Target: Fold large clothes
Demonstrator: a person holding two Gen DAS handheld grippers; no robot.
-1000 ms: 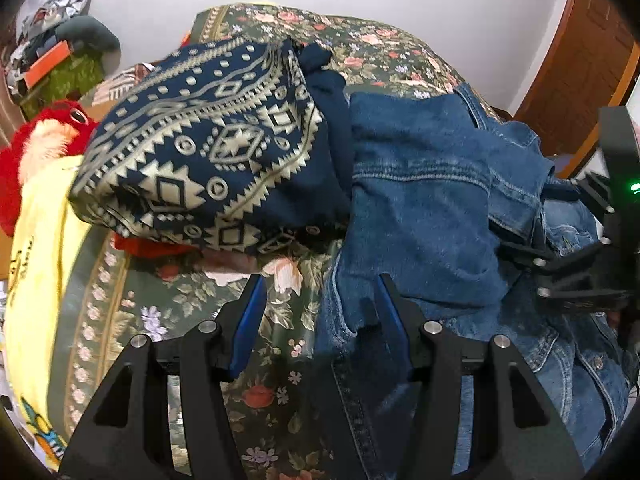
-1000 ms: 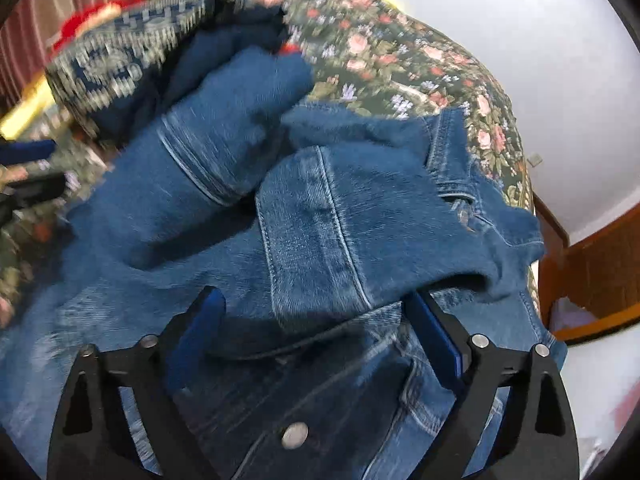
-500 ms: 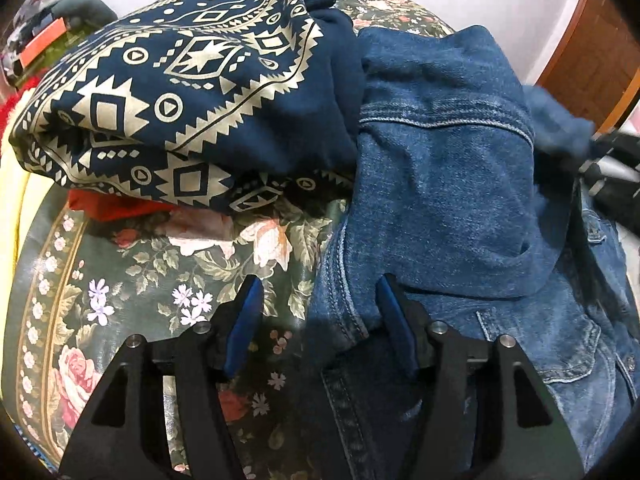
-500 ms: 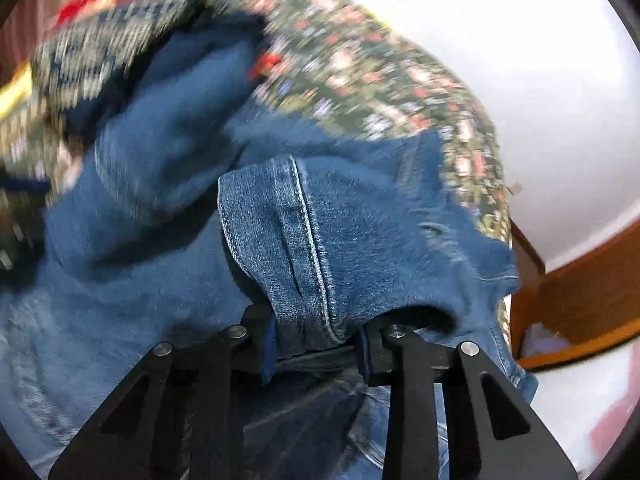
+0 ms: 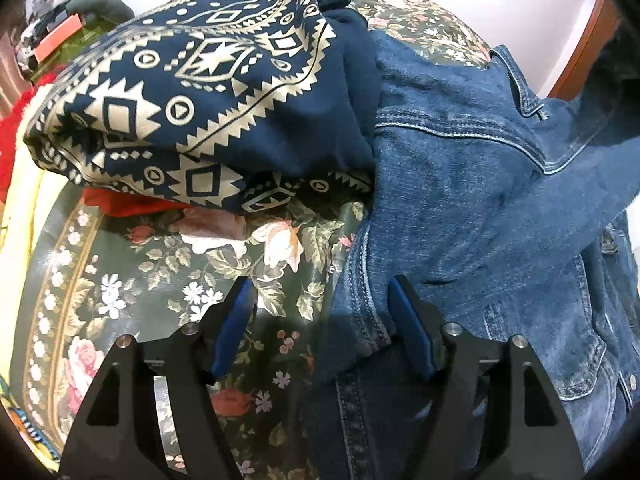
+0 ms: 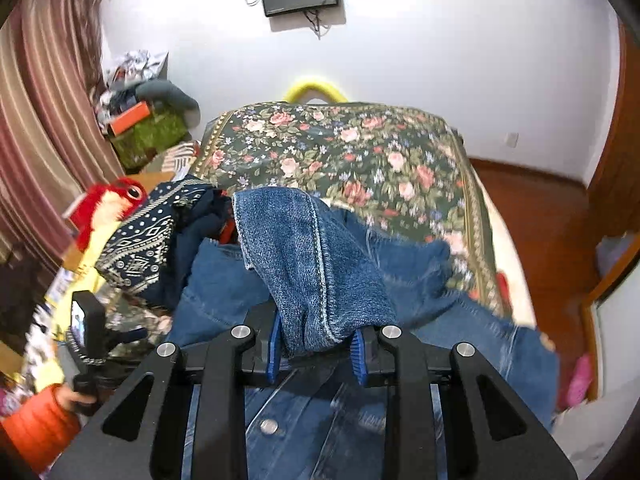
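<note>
The denim jacket (image 5: 472, 208) lies on the bed just ahead of the released left claw (image 5: 320, 320), its sleeve (image 6: 316, 268) pinched in the right claw (image 6: 316, 350); probably heavy and stiff, best gripped at seams.

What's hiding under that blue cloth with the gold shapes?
Under the patterned navy cloth a bit of red fabric pokes out, lying on the flowery bedspread. How far the red piece reaches, and anything else beneath, is covered.
</note>
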